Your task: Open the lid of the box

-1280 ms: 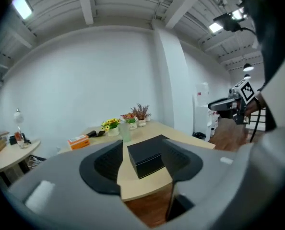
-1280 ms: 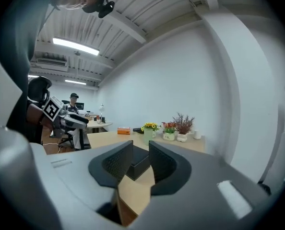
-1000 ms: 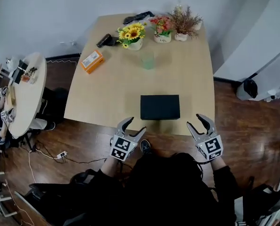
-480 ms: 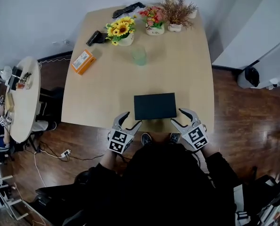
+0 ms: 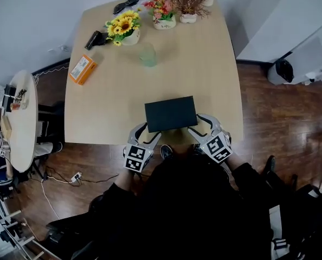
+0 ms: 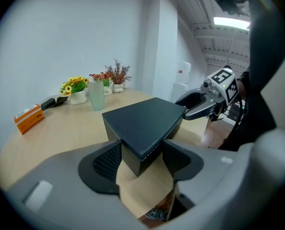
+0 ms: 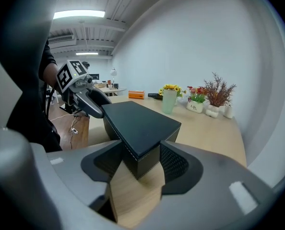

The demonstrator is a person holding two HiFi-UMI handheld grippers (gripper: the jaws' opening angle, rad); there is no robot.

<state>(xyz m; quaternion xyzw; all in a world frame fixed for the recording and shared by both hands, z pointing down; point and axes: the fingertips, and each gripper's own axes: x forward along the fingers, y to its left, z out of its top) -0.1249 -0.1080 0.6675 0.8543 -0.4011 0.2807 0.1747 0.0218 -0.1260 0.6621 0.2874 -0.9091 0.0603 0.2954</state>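
Observation:
A black box (image 5: 170,114) with its lid down sits near the front edge of the wooden table (image 5: 210,75). My left gripper (image 5: 148,134) straddles the near left corner of the box (image 6: 142,123). Its jaws are closing, and the pads (image 6: 105,160) stand close beside the corner with no clear press on it. At the near right corner, my right gripper (image 5: 199,127) has the box (image 7: 140,128) between its jaws, which are opening. Its pads (image 7: 173,163) flank that corner. Each gripper shows in the other's view, the right gripper (image 6: 200,104) and the left gripper (image 7: 87,99).
At the table's far end stand a green cup (image 5: 147,54), a sunflower pot (image 5: 123,29), a flower pot (image 5: 163,13) and a dried plant (image 5: 189,3). An orange carton (image 5: 81,69) lies at the far left. A round side table (image 5: 20,118) stands left of the table.
Both grippers have moved forward and inward from below the table edge to the box's two near corners. The box has stayed in place on the table.

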